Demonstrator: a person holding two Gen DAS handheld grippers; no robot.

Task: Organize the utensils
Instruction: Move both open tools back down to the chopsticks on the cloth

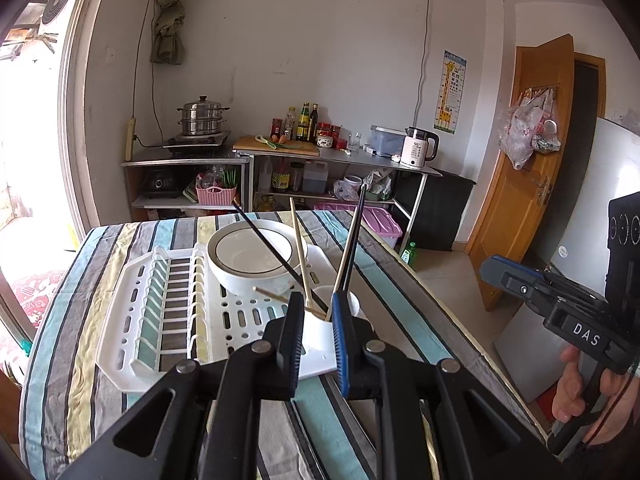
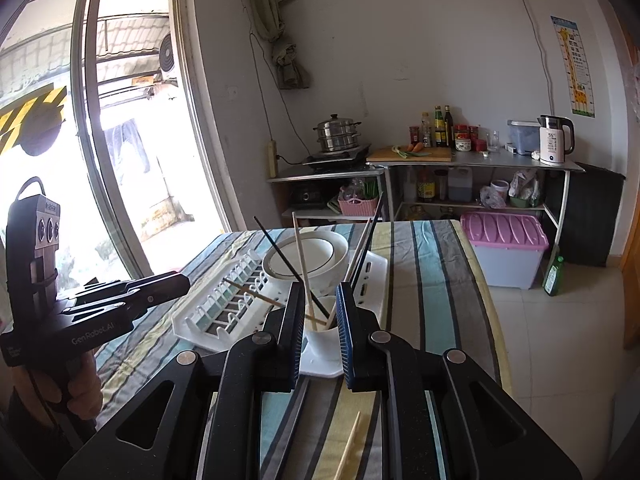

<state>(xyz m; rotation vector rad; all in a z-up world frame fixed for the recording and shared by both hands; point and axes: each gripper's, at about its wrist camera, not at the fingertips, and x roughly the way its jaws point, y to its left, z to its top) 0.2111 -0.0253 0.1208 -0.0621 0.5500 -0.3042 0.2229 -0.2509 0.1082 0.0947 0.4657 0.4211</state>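
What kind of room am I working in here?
Most likely a home kitchen-dining room: a steamer pot on a stove, sauce bottles beside an electric kettle, and a dish rack on the striped table.

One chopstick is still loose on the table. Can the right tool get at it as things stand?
Probably yes: the chopstick lies bare on the tablecloth just below the open right tool, with nothing on top of it.

rack [image 1: 132, 320]: white plastic | bowl [image 1: 248, 256]: glossy ceramic | tablecloth [image 1: 100, 248]: striped cloth
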